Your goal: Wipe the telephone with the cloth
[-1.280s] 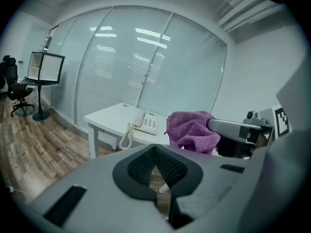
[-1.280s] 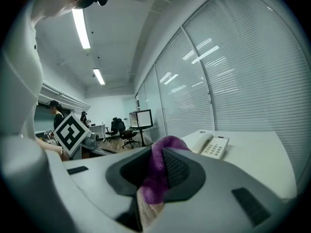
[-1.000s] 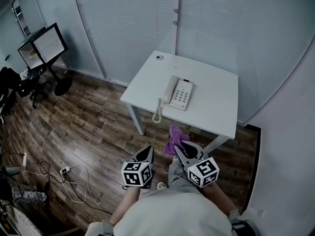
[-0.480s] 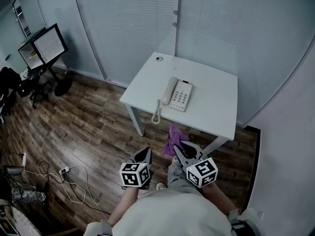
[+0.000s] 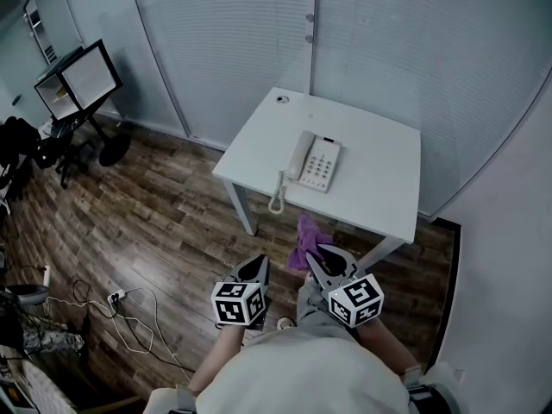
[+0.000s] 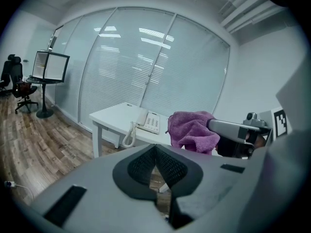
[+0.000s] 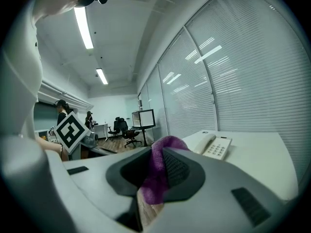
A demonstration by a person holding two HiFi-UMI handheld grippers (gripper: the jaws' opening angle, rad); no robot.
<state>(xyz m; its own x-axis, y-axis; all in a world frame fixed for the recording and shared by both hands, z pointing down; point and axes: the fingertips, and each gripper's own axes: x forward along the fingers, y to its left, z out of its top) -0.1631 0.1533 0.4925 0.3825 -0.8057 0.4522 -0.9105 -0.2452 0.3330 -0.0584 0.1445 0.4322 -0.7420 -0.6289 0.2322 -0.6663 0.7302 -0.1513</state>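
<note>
Head view first: what takes up most of it?

Dark wooden floor (image 5: 155, 222), and behind it a glass wall with closed blinds (image 5: 233, 41). A white table (image 5: 379, 188) stands against that wall, towards the right.

Anything else large?

A monitor on a stand (image 5: 82, 80) at far left, and loose cables (image 5: 129, 317) lying on the floor nearer the person.

Where is the telephone?

The telephone (image 5: 315, 162) lies flat near the middle of the table. Its handset sits in the cradle on the picture's left side, and the coiled cord (image 5: 277, 198) hangs over the table's near edge.

And the cloth?

The purple cloth (image 5: 304, 241) is off the table, in the air over the floor just short of that near edge and apart from the telephone. It bunches out from the tips of the right gripper (image 5: 326, 257).

How do that gripper's jaws stand?

In the right gripper view the pads are closed onto a fold of the cloth, which runs down between them and fills the gap.

And the left gripper?

The left gripper (image 5: 257, 267) is just beside the right one, low in the head view, and both point towards the table. In the left gripper view its jaws are pressed together, pad against pad, with nothing between them.
</note>
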